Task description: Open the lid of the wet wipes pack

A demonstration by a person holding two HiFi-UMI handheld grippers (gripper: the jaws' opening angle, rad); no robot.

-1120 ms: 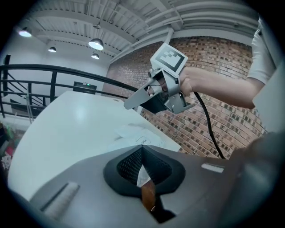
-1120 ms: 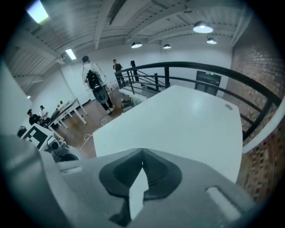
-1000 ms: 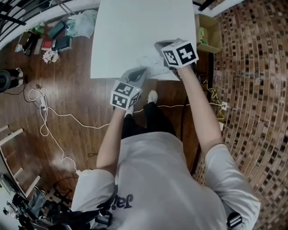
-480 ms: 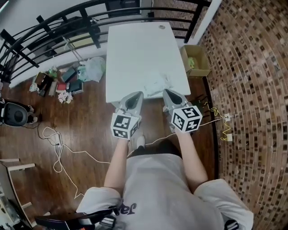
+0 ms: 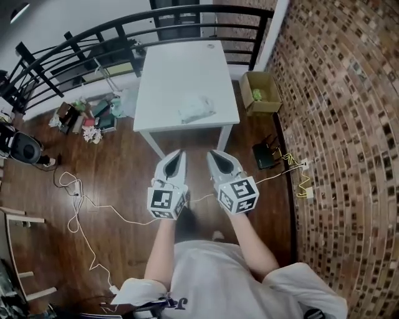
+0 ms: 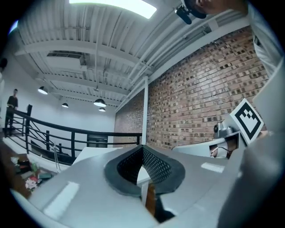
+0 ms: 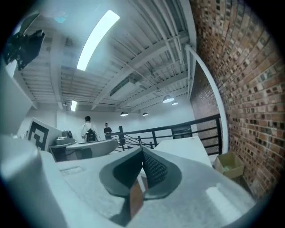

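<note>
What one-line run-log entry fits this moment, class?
left claw: shut, empty | right claw: shut, empty | crinkled white plastic wet wipes pack: on white rectangular table, untouched

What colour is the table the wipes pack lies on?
The table is white, clearest in the head view.

A white table (image 5: 187,68) stands on a wooden floor (image 5: 118,165), with a black railing (image 5: 206,9) at its 12 o'clock, a cardboard box (image 5: 260,93) at 3 o'clock beside the brick wall (image 5: 336,137), clutter (image 5: 87,118) at 9 o'clock and a white cable (image 5: 78,202) at 7 o'clock.
</note>
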